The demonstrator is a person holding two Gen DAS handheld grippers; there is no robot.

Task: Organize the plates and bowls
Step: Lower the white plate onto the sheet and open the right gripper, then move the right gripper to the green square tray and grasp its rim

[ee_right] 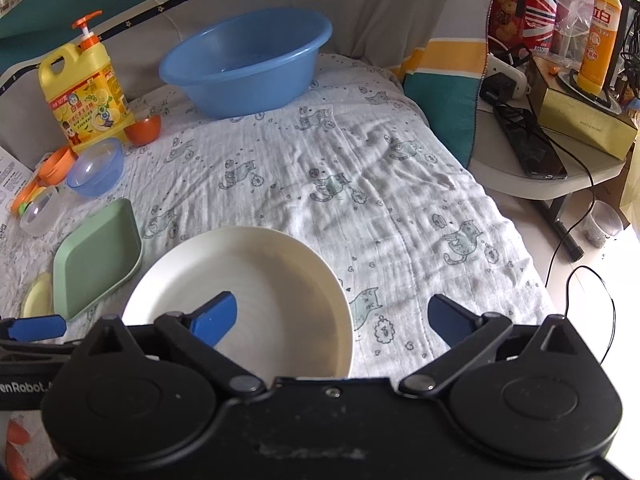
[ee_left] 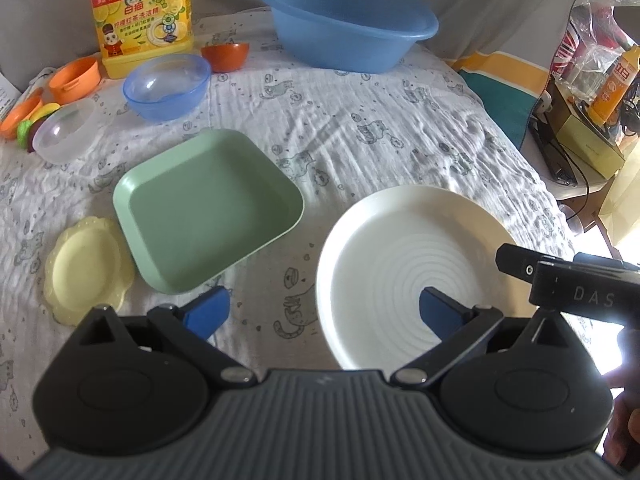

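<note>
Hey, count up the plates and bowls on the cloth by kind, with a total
Plates: 3, the white round plate, green square plate and small yellow plate.
Bowls: 3, the blue bowl, orange bowl and clear bowl.
Basins: 1, the blue basin.
Total: 7.

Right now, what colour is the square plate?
Pale green; the square plate shows best in the left wrist view.

This is a lived-in room of a home. A surface (ee_right: pixel 360 184) is draped with a white cloth printed with cartoon cats, and a big yellow jug of dish detergent (ee_left: pixel 142 16) and a blue plastic washbasin (ee_right: pixel 244 60) stand at its far edge. To the right, a small side table (ee_right: pixel 520 168) carries a biscuit tin (ee_right: pixel 516 4), bags, cables and another detergent bottle (ee_right: pixel 600 36).
</note>
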